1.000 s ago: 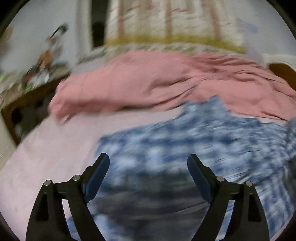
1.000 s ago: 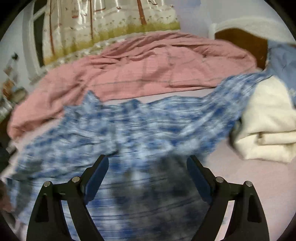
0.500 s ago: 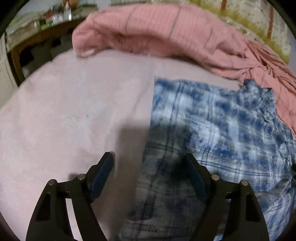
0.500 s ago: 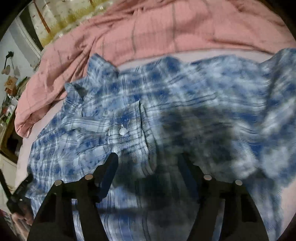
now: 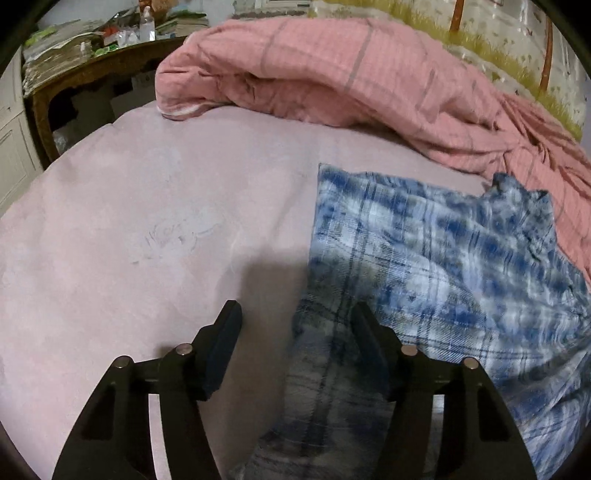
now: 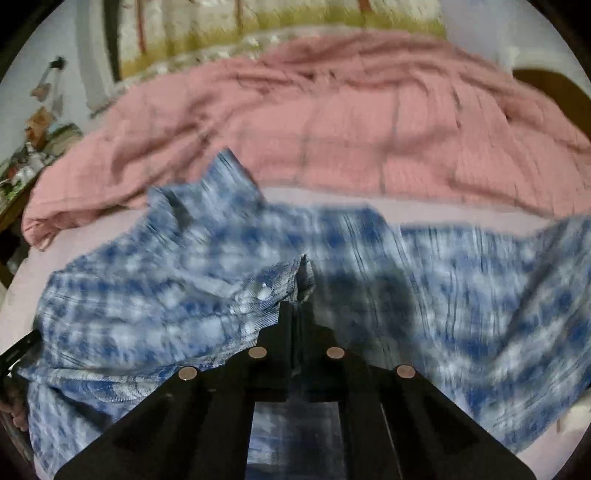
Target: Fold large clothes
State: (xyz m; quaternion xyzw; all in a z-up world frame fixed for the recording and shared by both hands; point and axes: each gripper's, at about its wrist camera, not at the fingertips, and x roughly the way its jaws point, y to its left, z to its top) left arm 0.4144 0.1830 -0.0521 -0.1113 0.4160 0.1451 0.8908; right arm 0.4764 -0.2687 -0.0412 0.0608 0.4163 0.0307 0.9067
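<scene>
Left wrist view: the left tongs stand about half open over the bed, with nothing clamped between them. The left edge of the blue plaid shirt runs up between the two fingers; the right finger sits over the cloth, the left finger over bare pink sheet. From there the shirt spreads away to the right, its collar lying near the foot of the pink quilt. The quilt is heaped across the far side of the bed. Beyond it to the left stands a wooden table loaded with clutter.

Right wrist view: the picture is smeared by motion, so detail is poor. The right tongs are closed together, and a ridge of the blue plaid shirt rises right at their tips; it appears to be pinched between them, near a pale button. The shirt lies wide across the bed on both sides of the tongs, collar toward the pink quilt, which fills the far half of the bed. A patterned curtain hangs behind.
</scene>
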